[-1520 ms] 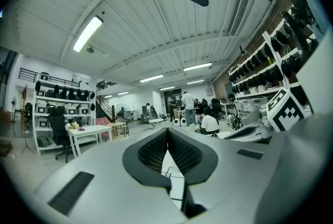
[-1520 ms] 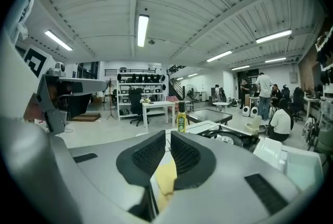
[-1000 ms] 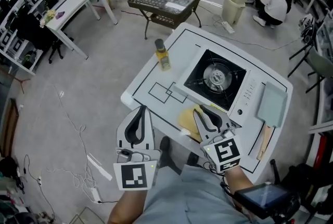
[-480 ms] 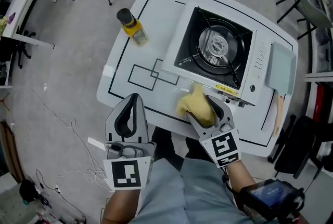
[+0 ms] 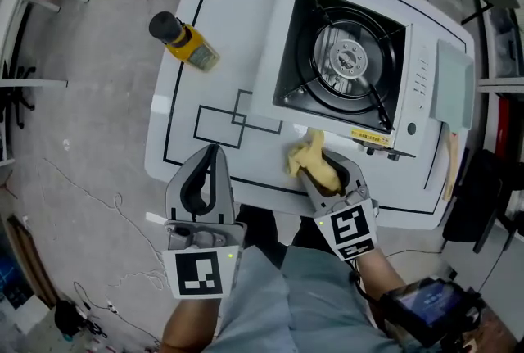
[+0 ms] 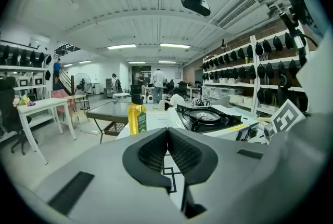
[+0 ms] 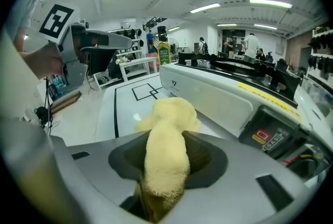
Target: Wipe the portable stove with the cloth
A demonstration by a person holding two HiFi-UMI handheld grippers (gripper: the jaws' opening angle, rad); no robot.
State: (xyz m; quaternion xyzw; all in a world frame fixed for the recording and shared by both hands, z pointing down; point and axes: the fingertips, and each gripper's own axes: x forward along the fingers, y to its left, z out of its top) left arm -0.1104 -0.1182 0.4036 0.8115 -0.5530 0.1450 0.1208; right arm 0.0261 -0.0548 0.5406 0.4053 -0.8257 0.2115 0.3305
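Though small, lettering (image 7: pixel 268 144) on the stove (image 7: pixel 218 98) reads GAS.

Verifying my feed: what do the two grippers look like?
Both the left gripper and right gripper are pale grey with black ribbed pads and a black-and-white marker cube behind. The right's jaws have just been closing on the cloth.
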